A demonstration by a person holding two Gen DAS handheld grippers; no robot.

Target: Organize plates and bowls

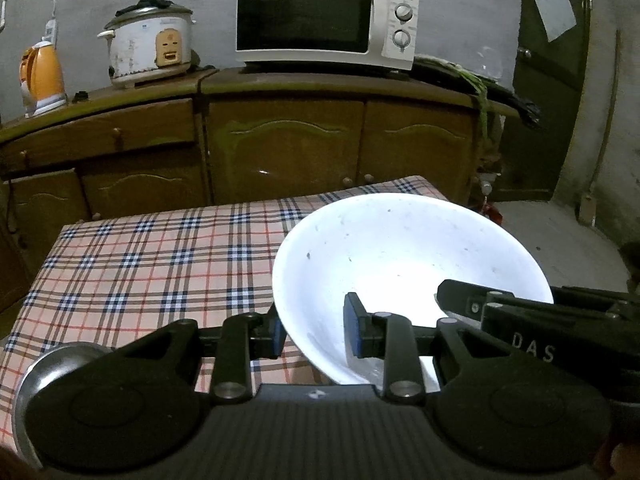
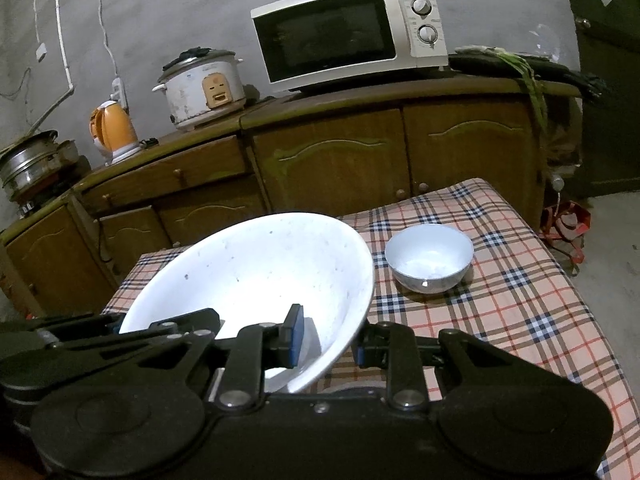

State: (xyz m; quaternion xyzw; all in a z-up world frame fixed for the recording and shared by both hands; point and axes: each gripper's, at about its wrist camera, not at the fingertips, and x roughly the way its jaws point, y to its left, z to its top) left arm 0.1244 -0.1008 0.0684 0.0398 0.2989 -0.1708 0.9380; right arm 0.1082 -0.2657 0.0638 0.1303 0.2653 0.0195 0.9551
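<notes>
The large white bowl (image 1: 400, 264) hung tilted above the desk (image 1: 152, 264), gripped on both sides. The left hand-held gripper (image 1: 316, 330) was clamped on its near left rim, one blue pad (image 1: 353, 328) inside the bowl and the other finger outside against the wall. The right hand-held gripper (image 2: 328, 338) pinched the opposite rim the same way, one blue pad (image 2: 297, 334) inside and the other finger outside. In the left wrist view the right hand-held gripper's black body reached in from the right edge.

The bowl was smooth, glossy and wide, with a few dark specks on its inner surface. A second, smaller white bowl (image 2: 429, 258), round and deep, stood upright on the desk, well apart from the large one on its right side. That made two white bowls. One shiny metal rim (image 1: 28, 392) showed at the lower left of the left wrist view, partly hidden by the gripper; what it belonged to could not be told.

A checked cloth in pink, navy and red covered the desk. Behind stood a brown wooden cabinet (image 2: 328, 160) carrying one white microwave (image 2: 348, 34), one white rice cooker (image 2: 200, 88) and one orange kettle (image 2: 114, 130).
</notes>
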